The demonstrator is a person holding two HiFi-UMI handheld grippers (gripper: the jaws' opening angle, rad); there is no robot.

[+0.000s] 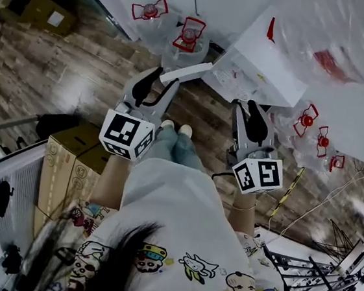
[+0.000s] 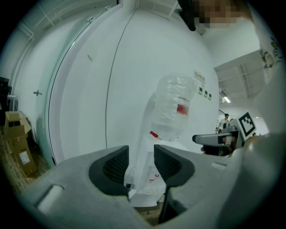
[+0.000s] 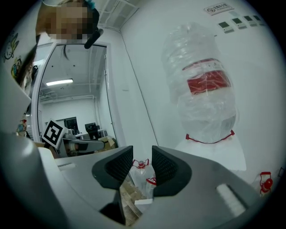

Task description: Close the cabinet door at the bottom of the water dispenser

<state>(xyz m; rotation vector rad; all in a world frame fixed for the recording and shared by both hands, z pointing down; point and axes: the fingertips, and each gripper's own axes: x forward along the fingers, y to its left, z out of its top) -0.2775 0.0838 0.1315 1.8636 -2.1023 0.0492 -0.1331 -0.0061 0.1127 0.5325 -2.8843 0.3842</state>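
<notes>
wood-plank floor spreads underfoot, with cardboard boxes stacked at the person's left. nearest, the left gripper and right gripper are held out ahead of the knees, tipped slightly down. each has its jaws parted, nothing between the pads. only far things show through the gaps.

just past the left gripper's tips lies the door, a thin white slab swung out from the dispenser. its long edge runs from the cabinet's near corner leftward, ending in a free end right beside the left jaws. i cannot tell whether they touch it. the left gripper is plainly the nearer one. the right gripper sits by the cabinet front, apart from the door. closing it looks like a push on that free end, back toward the cabinet.

beyond, the dispenser is plain white, topped by an upturned bottle wrapped in clear plastic, with a red label. spare bottles with red handles stand on the floor behind.
</notes>
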